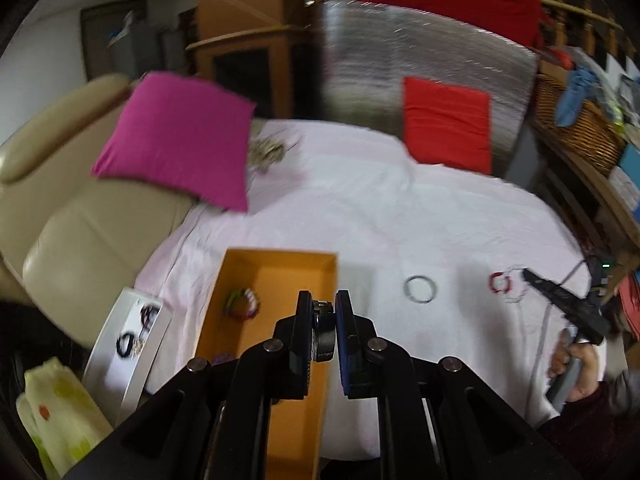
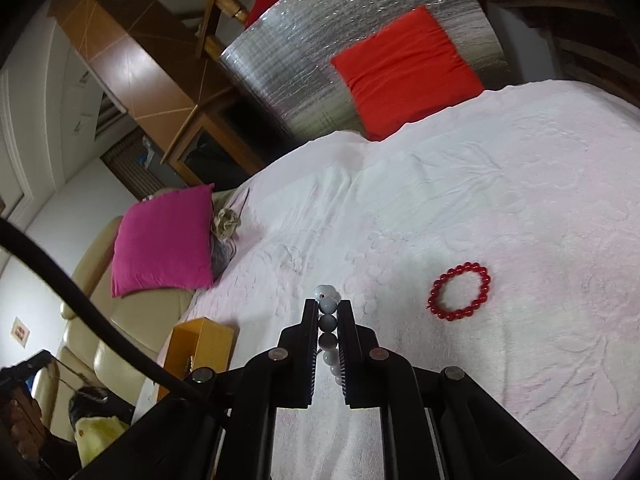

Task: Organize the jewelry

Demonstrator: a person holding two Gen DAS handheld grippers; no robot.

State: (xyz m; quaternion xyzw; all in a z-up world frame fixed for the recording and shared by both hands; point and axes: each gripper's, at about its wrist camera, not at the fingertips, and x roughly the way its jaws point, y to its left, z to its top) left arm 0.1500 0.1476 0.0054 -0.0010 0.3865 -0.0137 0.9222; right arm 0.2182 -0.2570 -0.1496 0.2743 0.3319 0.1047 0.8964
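Note:
My left gripper [image 1: 323,307] is shut on a dark metallic bracelet [image 1: 323,332] and holds it over the right edge of an open orange box [image 1: 276,268]. A multicoloured beaded bracelet [image 1: 242,303] lies inside the box. My right gripper [image 2: 328,307] is shut on a white beaded bracelet [image 2: 327,322] just above the white cloth. It also shows in the left wrist view [image 1: 528,276] at the far right. A red beaded bracelet [image 2: 460,292] lies on the cloth to its right, also in the left wrist view [image 1: 500,282]. A silver bangle [image 1: 420,289] lies between box and red bracelet.
A white tray [image 1: 120,344] with dark bracelets sits left of the box. A magenta cushion [image 1: 176,140] leans on a beige sofa [image 1: 72,240]. A red cushion [image 2: 404,68] leans on a silver panel [image 1: 400,60]. A wicker basket [image 1: 576,120] stands at the far right.

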